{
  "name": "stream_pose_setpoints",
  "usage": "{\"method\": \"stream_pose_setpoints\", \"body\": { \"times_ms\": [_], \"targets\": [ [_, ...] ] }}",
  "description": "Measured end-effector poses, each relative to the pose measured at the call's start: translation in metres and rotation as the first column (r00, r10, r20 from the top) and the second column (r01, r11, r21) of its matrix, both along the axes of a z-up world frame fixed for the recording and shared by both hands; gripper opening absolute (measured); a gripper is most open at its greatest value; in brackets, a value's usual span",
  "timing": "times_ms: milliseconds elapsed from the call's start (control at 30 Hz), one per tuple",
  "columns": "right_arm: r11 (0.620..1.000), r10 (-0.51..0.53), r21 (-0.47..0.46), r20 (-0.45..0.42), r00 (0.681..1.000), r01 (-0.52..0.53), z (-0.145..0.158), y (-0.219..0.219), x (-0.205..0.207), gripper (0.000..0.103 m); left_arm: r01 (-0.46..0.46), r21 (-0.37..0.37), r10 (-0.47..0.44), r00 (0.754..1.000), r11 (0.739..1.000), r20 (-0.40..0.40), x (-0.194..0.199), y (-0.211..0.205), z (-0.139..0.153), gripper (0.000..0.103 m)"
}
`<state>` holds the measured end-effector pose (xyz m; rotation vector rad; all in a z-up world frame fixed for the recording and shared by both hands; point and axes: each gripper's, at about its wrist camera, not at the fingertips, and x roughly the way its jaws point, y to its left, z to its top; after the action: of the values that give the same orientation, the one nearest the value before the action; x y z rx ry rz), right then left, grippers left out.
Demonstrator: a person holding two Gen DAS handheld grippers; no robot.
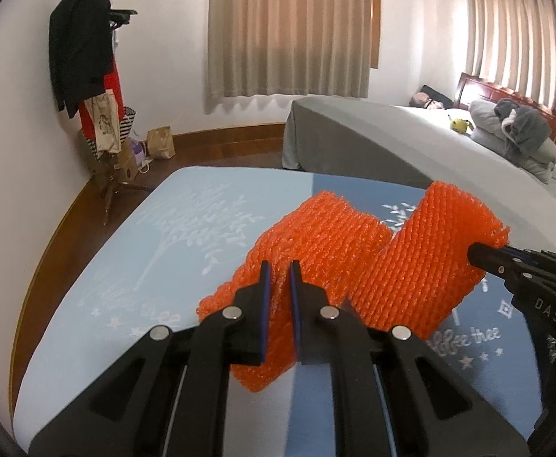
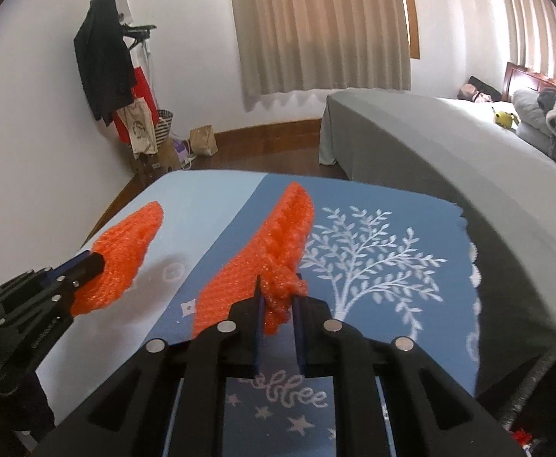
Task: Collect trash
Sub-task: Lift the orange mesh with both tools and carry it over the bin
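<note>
While both tongs, left (image 1: pixel 279 282) and right (image 2: pixel 278 297), are each pinching an orange foam net (image 1: pixel 316 243) above the table (image 1: pixel 133 228), pickup seems finished; next, carrying them to a bin.

Left wrist cam sits just behind its own fingers (image 1: pixel 262 304), looking fwd and slightly down along them over the blue worktop (image 1: pixel 186 205), very close in. Beyond the fingertips: curtains (image 1: pixel 289 26) on the far wall, coat rack (image 1: pixel 83 57) off to the fingers' left, bed (image 1: pixel 411 144) to their right. The right gripper (image 1: pixel 480 255) enters at the right edge, beside the fingers.

Right wrist cam: same setup, behind its fingers (image 2: pixel 301 323), facing the same way, equally near the worktop (image 2: pixel 373 228). The left gripper (image 2: pixel 95 262) shows at its left edge.

Shared: worktop, both orange foam nets (image 1: pixel 422 266) (image 2: pixel 125 251), curtains (image 2: pixel 323 26), rack (image 2: pixel 103 61), bed (image 2: pixel 430 141). The two views run approx parallel, side by side.
</note>
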<state>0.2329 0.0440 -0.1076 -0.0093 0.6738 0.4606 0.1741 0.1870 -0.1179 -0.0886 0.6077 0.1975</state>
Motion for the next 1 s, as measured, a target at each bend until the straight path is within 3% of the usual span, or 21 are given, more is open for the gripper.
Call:
{"method": "stream_pose_setpoints", "body": {
  "times_ms": [1000],
  "targets": [
    [0.992,-0.12,0.049,0.113,0.986,0.115,0.059,-0.101,-0.067,0.013,0.17,0.0,-0.169,0.983,0.986,0.076,-0.033,-0.095,0.052,0.009]
  ]
}}
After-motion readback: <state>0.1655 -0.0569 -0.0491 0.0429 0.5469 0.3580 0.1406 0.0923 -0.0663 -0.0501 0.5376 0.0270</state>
